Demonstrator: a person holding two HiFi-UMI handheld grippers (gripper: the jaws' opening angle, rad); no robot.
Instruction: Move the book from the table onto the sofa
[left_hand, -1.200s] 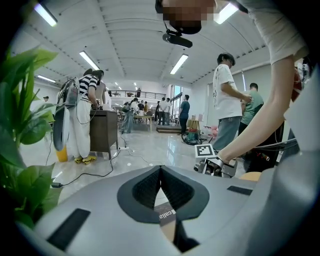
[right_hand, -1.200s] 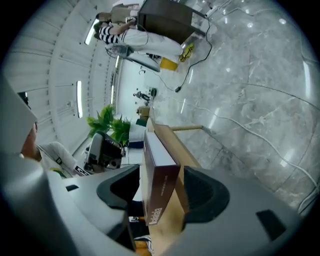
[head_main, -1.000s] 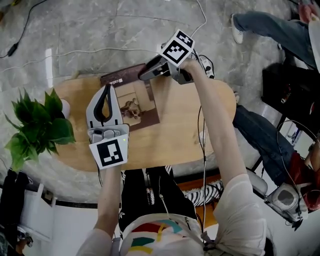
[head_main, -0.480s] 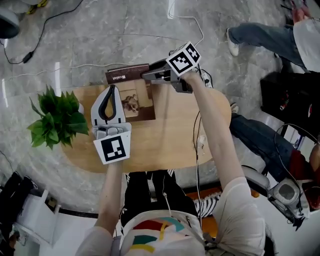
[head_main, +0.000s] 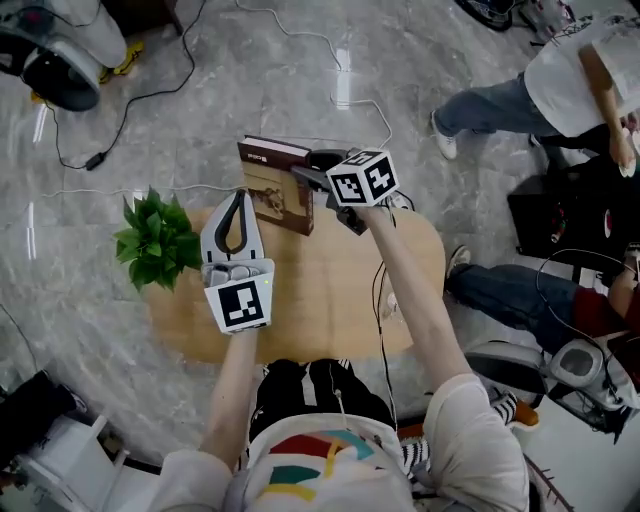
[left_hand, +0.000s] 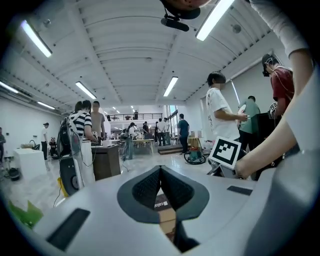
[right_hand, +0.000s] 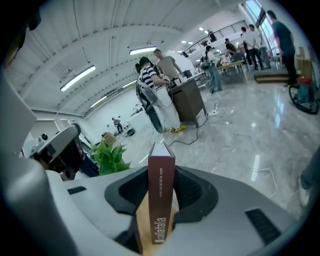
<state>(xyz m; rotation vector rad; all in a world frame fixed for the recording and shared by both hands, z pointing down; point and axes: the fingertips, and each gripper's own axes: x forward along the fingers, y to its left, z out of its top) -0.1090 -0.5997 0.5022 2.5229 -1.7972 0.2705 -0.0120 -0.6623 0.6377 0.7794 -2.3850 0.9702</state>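
Right gripper view: maroon book (right_hand: 161, 212), white spine lettering, upright in just-tightening right tongs (right_hand: 161, 182); left tongs (left_hand: 160, 169) tip-to-tip, empty.

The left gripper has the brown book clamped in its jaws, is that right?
No, the right gripper has it: the right gripper view shows its jaws, which have just been closing, clamped on the brown book.
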